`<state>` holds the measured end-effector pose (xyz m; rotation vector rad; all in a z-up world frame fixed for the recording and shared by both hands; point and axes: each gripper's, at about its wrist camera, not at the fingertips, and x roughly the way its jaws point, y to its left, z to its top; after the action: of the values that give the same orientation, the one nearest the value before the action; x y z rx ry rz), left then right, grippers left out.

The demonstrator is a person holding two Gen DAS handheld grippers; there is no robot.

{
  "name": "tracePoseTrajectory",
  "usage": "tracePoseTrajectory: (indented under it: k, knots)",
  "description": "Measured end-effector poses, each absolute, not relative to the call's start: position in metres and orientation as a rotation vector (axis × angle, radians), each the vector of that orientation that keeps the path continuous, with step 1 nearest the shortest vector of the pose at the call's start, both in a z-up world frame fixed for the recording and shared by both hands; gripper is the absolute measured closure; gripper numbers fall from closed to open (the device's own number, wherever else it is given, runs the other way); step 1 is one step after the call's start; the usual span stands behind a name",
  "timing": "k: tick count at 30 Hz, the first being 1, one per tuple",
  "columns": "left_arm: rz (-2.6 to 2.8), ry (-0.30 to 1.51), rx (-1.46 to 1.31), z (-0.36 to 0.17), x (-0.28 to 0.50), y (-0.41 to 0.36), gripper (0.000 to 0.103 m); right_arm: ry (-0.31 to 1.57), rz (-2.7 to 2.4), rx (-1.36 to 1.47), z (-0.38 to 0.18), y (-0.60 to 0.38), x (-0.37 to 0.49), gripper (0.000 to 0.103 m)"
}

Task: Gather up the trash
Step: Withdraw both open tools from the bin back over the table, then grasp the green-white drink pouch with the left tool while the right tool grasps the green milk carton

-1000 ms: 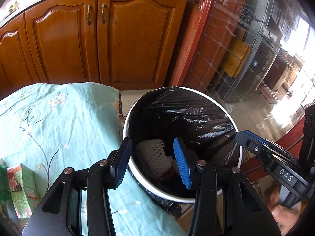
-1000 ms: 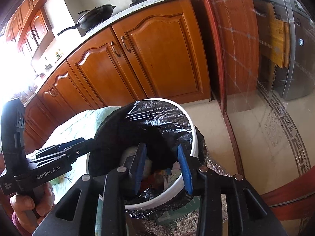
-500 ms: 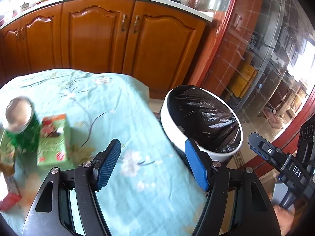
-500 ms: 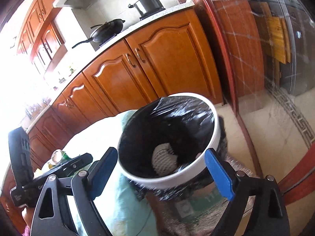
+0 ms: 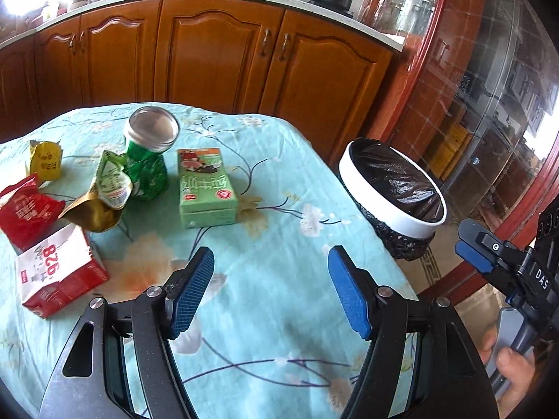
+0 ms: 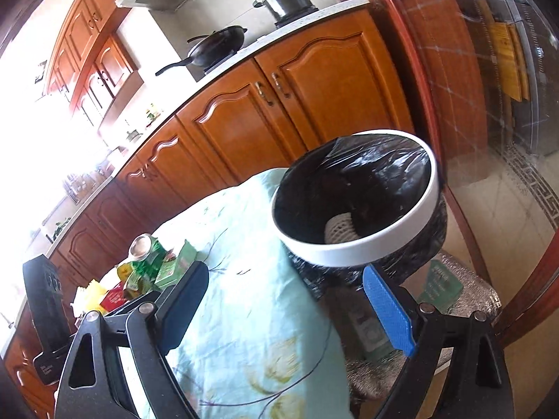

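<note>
- Left wrist view: the left gripper [image 5: 270,288] has its jaws wide and empty, hovering over the cloth-covered counter [image 5: 279,314] with bare cloth between them.
- Right wrist view: the right gripper [image 6: 284,305] is also wide and empty, its jaws framing the counter edge below the bin [image 6: 353,256].
- Nearest trash ahead of the left jaws is the green carton [image 5: 206,188], lying flat. Beyond it stand a crushed green can [image 5: 148,160], crumpled wrappers [image 5: 101,195], a red-and-white pack [image 5: 56,276] and a yellow packet [image 5: 45,159].
- The lined bin stands off the counter's right edge and already holds a white mesh piece [image 6: 340,232].
- Judged step: between drops, reaching for the next piece. The next move calls for advancing the left jaws to straddle the carton's narrow sides.
</note>
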<state>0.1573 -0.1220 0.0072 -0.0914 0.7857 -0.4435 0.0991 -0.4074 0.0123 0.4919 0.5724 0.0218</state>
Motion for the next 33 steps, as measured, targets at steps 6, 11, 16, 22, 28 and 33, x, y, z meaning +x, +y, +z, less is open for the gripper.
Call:
tracePoseTrajectory:
  k: [6, 11, 16, 22, 28, 33]
  knots:
    - [-0.392, 0.786, -0.133, 0.005, 0.15, -0.085, 0.034, 0.598, 0.064, 0.481, 0.01, -0.383, 0.1, 0.012]
    - [-0.358, 0.781, -0.164, 0.005, 0.144, -0.058, 0.034, 0.624, 0.118, 0.451, 0.008, -0.355, 0.104, 0.012]
    - [-0.324, 0.784, -0.192, 0.004, 0.142, -0.037, 0.034, 0.645, 0.161, 0.428, 0.007, -0.334, 0.111, 0.012]
    - [-0.283, 0.782, -0.218, 0.007, 0.146, -0.015, 0.034, 0.663, 0.2, 0.399, 0.008, -0.311, 0.12, 0.012]
    - [-0.239, 0.786, -0.234, 0.011, 0.153, 0.003, 0.034, 0.686, 0.226, 0.379, 0.009, -0.295, 0.133, 0.012]
    - [-0.227, 0.796, -0.246, 0.015, 0.162, 0.011, 0.034, 0.697, 0.245, 0.362, 0.012, -0.282, 0.148, 0.012]
